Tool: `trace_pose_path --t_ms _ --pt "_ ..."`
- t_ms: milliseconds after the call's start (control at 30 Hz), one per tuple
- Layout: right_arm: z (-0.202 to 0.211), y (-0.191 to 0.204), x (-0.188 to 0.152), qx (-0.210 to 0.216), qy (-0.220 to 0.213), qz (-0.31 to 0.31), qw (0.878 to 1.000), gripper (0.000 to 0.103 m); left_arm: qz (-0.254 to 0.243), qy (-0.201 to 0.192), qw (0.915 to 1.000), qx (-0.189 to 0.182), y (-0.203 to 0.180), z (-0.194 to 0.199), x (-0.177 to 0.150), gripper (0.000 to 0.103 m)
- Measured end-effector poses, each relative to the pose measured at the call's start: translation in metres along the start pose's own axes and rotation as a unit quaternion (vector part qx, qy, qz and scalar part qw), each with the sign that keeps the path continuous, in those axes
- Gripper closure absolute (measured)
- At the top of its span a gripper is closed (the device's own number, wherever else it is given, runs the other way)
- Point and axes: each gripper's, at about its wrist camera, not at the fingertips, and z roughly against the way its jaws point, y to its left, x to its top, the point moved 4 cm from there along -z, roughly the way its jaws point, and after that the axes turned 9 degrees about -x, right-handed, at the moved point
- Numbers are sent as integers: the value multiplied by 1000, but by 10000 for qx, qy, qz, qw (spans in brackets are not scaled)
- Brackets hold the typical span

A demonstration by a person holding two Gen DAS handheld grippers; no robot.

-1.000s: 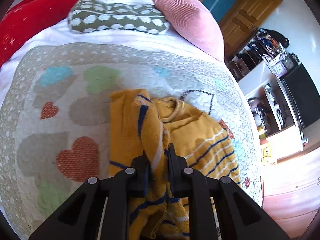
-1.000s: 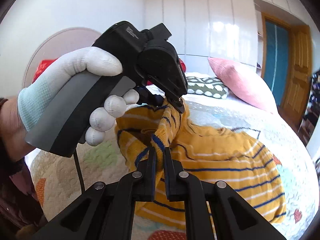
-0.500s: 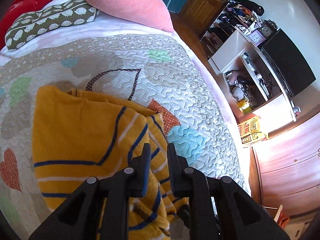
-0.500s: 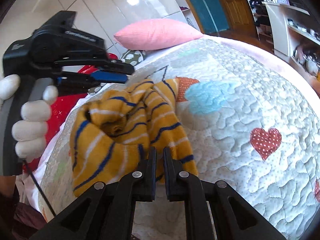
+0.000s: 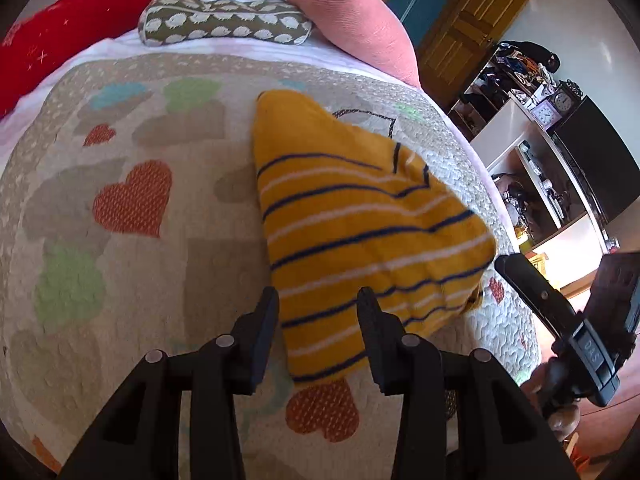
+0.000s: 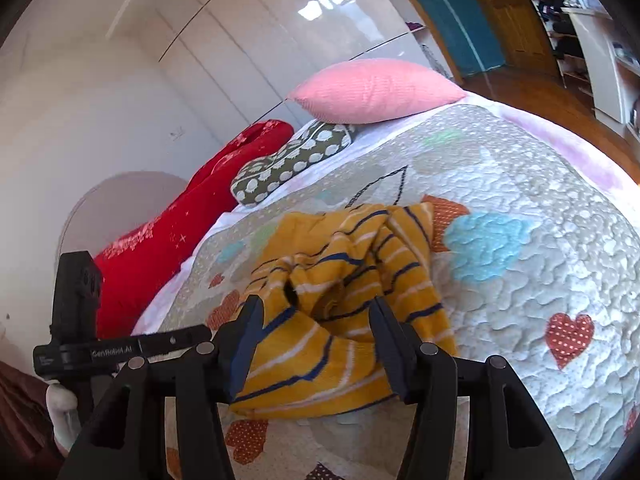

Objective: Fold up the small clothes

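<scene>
Bed: quilt (image 5: 168, 264) with heart patches covers it; pink pillow (image 5: 352, 20), spotted cushion (image 5: 224, 24) and red cushion (image 5: 80, 28) lie at its far end.
Sweater: yellow striped sweater (image 5: 360, 224) lies folded over on the quilt, near its edge.
Right gripper (image 6: 316, 320): jaws have just been opening, now wide apart, sweater's folded edge between them, pads off it.
Left gripper (image 5: 318, 312): jaws have just been opening, now partly apart, sweater's corner between them, not pinched.

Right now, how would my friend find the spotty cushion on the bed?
Look at the head of the bed, where three cushions lie in a row. The spotty cushion lies in the middle, between the red pillow and the pink pillow. Only it is olive with white blobs.
</scene>
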Motion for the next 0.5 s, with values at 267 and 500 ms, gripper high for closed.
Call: trace_pose_path --t_ms 267,500 --pt "-42 -8 -18 675 1133 -792 9881 95 486 159 9981 -332 14 -6 -46 64" --pt "-32 -69 -65 74 1639 -1534 9745 95 408 388 9980 -273 14 -16 -55 64"
